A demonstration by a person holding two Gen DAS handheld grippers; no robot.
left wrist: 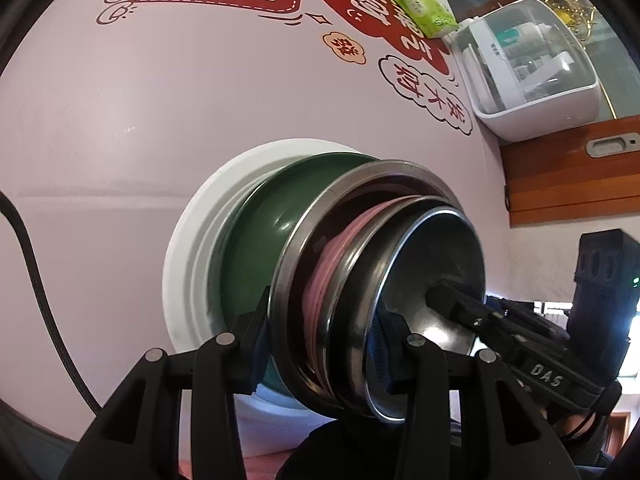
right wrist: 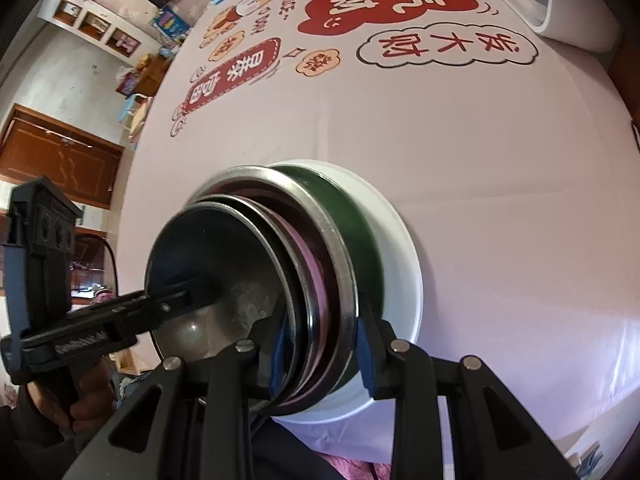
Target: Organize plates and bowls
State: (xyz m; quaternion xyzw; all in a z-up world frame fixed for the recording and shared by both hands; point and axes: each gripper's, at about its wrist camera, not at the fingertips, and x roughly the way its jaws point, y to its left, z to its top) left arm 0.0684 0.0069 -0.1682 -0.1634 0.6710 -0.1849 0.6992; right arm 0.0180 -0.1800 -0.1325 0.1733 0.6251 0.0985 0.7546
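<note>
A nested stack stands on the pink table cover: a white plate (left wrist: 188, 248) at the bottom, a dark green bowl (left wrist: 264, 232), a steel bowl (left wrist: 304, 248), a pink bowl (left wrist: 324, 264) and a small steel bowl (left wrist: 432, 264) on top. The stack also shows in the right wrist view, with the white plate (right wrist: 404, 248) under the green bowl (right wrist: 364, 232) and the small steel bowl (right wrist: 224, 264) on top. My left gripper (left wrist: 320, 348) is shut across the rims of the stacked bowls. My right gripper (right wrist: 316, 356) grips the same rims from the opposite side.
A white plastic container (left wrist: 532, 72) with bottles and a green tissue pack (left wrist: 420, 8) sit at the far side of the table. A black cable (left wrist: 36, 280) runs along the left. Wooden cabinets (right wrist: 60, 160) stand beyond the table edge.
</note>
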